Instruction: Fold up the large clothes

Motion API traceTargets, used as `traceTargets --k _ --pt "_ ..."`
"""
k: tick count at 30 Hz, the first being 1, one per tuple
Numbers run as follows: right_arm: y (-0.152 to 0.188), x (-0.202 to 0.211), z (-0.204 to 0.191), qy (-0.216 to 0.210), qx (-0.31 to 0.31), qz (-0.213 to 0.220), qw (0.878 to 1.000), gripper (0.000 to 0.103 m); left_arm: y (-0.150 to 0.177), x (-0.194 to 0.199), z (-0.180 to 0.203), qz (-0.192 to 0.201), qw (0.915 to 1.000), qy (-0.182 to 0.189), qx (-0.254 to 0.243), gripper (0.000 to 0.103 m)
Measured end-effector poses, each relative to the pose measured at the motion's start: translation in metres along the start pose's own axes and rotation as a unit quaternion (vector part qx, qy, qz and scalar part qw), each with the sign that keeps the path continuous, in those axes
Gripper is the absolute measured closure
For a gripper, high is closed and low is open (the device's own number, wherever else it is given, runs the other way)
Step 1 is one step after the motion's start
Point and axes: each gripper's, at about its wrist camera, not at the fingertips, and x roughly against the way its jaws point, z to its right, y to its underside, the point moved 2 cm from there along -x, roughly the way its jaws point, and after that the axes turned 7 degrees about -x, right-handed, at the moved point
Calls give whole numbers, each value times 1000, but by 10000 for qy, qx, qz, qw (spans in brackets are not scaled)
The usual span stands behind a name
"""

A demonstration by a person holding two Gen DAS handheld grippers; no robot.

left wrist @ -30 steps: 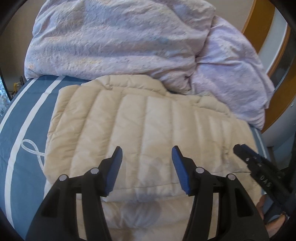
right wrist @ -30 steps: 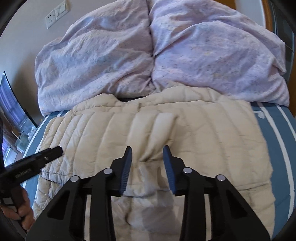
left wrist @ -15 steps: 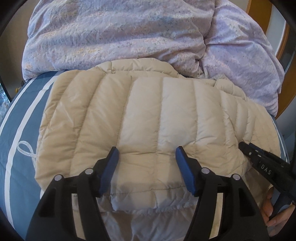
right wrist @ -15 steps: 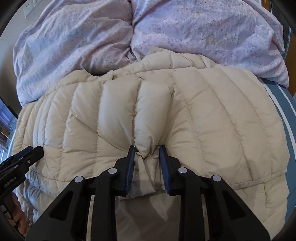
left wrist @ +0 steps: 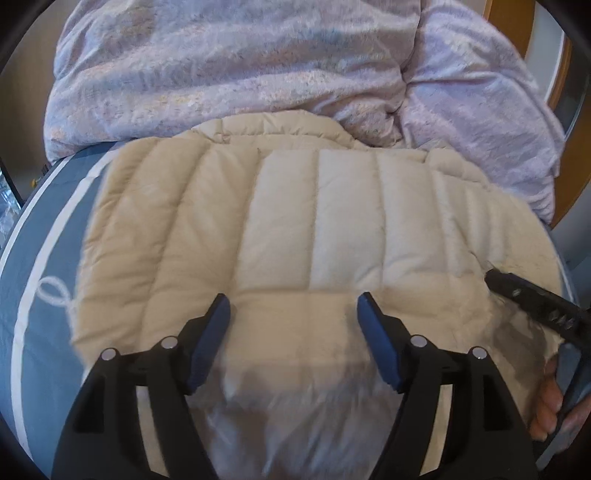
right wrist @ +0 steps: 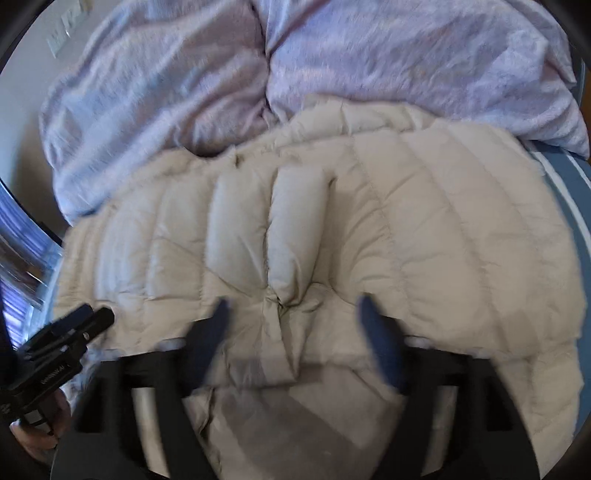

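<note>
left hand-held gripper (left wrist: pixel 291 325) is spread wide, nothing between the jaws, hovering over the near edge of the folded jacket (left wrist: pixel 295 236). right hand-held gripper (right wrist: pixel 291 325) also spread and empty, blurred in its own view; a pinched ridge of fabric sits just ahead of it, between the jaws but not touched by either.

step, as i read it: one fold is laid, the top layer of the beige puffer jacket lies doubled over a lower layer that pokes out at the near edge. both grippers are free, so this looks like the gap between folds.

next move probably calls for a fresh grab on one side edge or on the near hem, both grippers pinching through the thick padding together so the layers don't slide. puffy fill will spring back, so press it flat after.

surroundings: jacket lies on the bed (left wrist: pixel 40 236), blue cover with white stripes. a bunched lilac duvet (left wrist: pixel 229 66) sits at the far side, touching the jacket's collar end, so little room to push the fold forward. wall socket (right wrist: pixel 68 27) up left in the right view. wooden frame (left wrist: pixel 509 22) on the far right.
</note>
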Motion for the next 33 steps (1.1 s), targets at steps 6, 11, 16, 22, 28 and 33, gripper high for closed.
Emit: traceTargets --k 6,11,16,22,28,33 --pt "18 62 23 -32 186 -28 9998 14 44 55 -32 73 9999 110 65 26" --pt "55 103 69 68 94 -273 9996 14 113 101 -65 15 9992 279 280 26" --pt "101 140 130 229 -302 -413 9984 15 169 131 -78 -61 9988 361 325 26" --pt "143 172 172 376 -470 -469 9971 19 210 142 -78 -166 9987 348 342 27" --pt "170 188 200 308 -724 -489 9957 27 238 145 -73 -244 9980 438 373 33" --pt "187 193 210 53 -892 -505 9947 36 256 152 -73 -158 9969 564 517 40"
